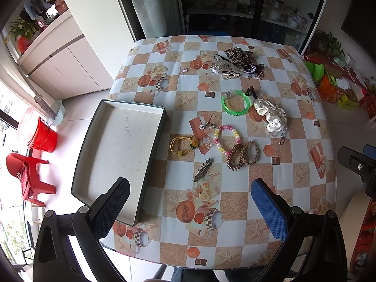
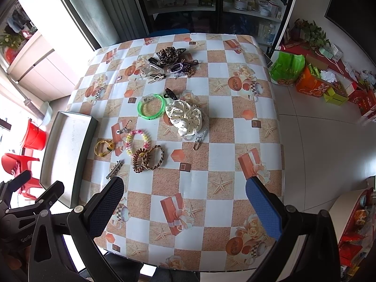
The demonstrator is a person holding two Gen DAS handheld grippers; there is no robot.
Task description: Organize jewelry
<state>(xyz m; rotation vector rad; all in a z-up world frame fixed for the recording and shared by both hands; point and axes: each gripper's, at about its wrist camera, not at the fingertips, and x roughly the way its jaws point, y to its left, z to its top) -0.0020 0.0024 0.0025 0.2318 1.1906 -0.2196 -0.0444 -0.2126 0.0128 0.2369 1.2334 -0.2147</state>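
An empty grey tray lies at the table's left edge. Jewelry is spread over the checked tablecloth: a green bangle, a cream dotted scrunchie, a pastel bead bracelet, brown coil and braided bands, a yellow cord bracelet, a metal hair clip. My left gripper hangs open above the near table, nothing between its fingers. My right gripper is open too, empty.
At the far side lies a heap with a leopard scrunchie, claw clips and dark bands. A red bucket and red chair stand on the floor left; boxes and a green bag sit right.
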